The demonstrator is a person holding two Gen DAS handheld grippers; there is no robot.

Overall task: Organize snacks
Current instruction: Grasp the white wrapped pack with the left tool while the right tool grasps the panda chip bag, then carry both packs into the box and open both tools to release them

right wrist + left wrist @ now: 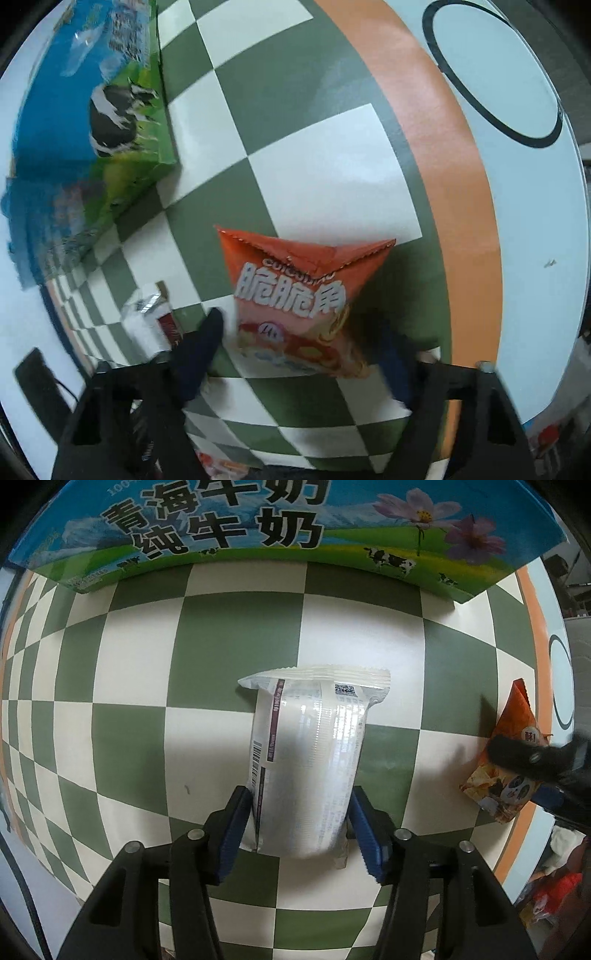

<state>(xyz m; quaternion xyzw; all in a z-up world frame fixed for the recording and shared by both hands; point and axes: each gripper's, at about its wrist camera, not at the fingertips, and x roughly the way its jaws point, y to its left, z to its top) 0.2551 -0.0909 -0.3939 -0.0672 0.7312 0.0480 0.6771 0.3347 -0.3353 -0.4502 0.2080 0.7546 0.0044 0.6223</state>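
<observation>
My left gripper (pixel 300 825) is shut on a white snack packet (pixel 308 753), its blue pads pressing both sides, above the green-and-white checkered cloth (pixel 229 638). A blue and green milk carton box (pixel 258 531) stands just beyond it. In the right wrist view an orange triangular chip bag (pixel 295 299) sits between the fingers of my right gripper (pixel 299 347), which are blurred; whether they touch the bag is unclear. The same bag (pixel 506 771) shows at the right edge of the left wrist view with a black finger across it.
The milk box (pixel 92 122) stands at the left of the right wrist view, with the white packet (pixel 147 321) below it. The cloth has an orange border (pixel 454 184); beyond lies a pale table surface with a black ring (pixel 495 70). Clutter lies past the table's right edge.
</observation>
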